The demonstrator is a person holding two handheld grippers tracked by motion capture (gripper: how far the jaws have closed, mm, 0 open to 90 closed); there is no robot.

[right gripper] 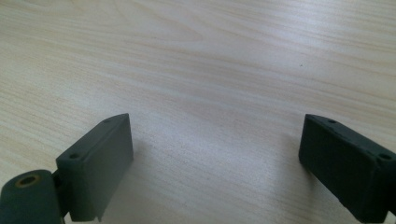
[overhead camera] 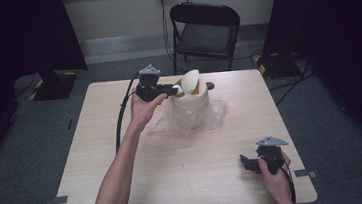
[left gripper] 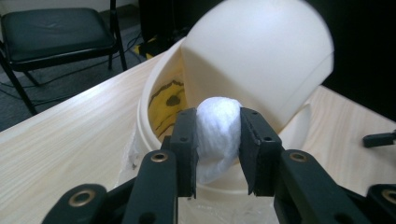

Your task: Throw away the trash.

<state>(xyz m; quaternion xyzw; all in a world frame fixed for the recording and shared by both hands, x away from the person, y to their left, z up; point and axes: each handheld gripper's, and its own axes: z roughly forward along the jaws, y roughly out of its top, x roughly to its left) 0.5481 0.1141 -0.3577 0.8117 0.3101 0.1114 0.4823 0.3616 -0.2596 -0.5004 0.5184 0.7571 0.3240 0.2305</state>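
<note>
White paper wad (left gripper: 218,130) sits clamped in the left gripper (left gripper: 217,140) at the cream swing-lid bin's (overhead camera: 193,106) nine o'clock edge, while the right gripper (right gripper: 215,163) gapes empty.

The right hand-held gripper (right gripper: 215,163) has its two black jaws standing wide apart, with nothing between them, just above the pale wooden worktop (right gripper: 201,60).

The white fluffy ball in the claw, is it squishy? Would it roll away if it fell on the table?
Probably squishy: the white ball bulges out above and below the left claw that pinches it. It looks like a light wad. It might roll a little, but its lumpy, crumpled shape would likely stop it soon.
</note>
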